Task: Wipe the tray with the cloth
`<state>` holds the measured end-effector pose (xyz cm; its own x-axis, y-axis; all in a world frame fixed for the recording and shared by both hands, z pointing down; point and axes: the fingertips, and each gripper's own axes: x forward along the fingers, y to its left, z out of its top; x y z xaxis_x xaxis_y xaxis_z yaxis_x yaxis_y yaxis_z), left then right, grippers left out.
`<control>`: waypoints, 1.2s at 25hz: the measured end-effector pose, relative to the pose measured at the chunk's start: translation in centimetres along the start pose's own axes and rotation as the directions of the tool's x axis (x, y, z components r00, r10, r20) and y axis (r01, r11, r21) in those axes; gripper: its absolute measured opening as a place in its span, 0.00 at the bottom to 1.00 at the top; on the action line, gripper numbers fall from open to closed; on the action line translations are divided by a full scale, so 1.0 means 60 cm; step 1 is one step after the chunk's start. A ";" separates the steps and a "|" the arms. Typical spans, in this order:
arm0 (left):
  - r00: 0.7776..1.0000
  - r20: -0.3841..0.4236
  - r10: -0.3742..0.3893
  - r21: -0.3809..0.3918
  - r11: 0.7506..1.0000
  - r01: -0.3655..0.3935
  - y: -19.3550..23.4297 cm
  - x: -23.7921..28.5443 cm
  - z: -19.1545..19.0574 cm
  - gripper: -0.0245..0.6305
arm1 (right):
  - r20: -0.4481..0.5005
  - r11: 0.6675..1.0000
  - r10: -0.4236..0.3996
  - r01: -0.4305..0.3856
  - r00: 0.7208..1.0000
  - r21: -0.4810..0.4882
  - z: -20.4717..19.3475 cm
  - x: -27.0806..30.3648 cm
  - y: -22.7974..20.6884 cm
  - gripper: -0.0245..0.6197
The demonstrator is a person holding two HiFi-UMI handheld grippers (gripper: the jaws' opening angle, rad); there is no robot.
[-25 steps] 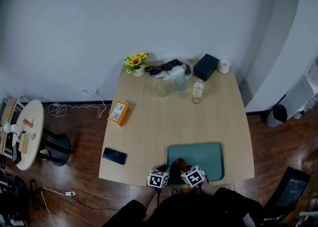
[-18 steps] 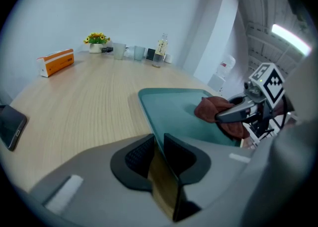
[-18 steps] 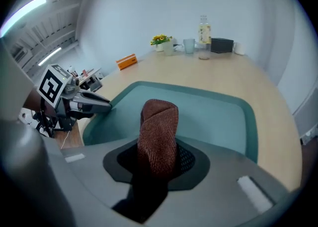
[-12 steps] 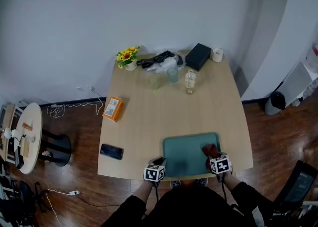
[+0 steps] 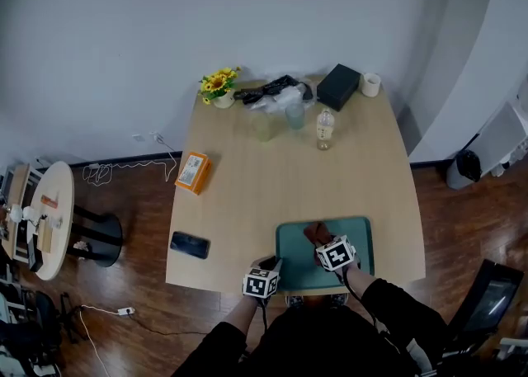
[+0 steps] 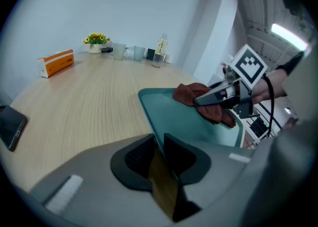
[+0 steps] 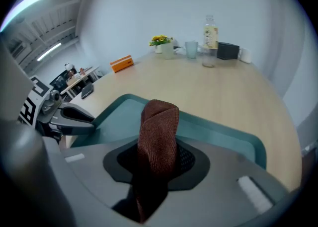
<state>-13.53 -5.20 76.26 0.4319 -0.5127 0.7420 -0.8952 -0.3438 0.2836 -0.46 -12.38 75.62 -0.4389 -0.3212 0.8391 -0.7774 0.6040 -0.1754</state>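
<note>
The right gripper (image 5: 323,241), clamped on the cloth (image 5: 313,233), now sits over the middle of the tray (image 5: 358,239). A second ago it was at the tray's near left edge, close beside the left gripper (image 5: 269,266). Half a second ago it was at the tray's right side. The cloth has crossed the tray with it and come back toward the centre.

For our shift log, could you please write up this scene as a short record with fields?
left gripper: shut on the near left rim of the teal rectangular tray
right gripper: shut on the reddish-brown woven cloth
cloth position: on the tray's far half
surface: light wooden table
left of tray: black phone, orange box
</note>
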 end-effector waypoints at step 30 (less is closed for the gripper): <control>1.000 0.008 0.025 0.012 1.000 -0.025 0.005 -0.002 0.000 0.11 | 0.034 0.980 -0.133 0.126 0.991 0.152 -0.122 -0.097 -0.094 0.21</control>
<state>-13.83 -5.24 76.28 0.4100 -0.5274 0.7441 -0.9045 -0.3400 0.2574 9.79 -8.56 75.52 -0.3468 -0.4233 0.8370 -0.8860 0.4407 -0.1443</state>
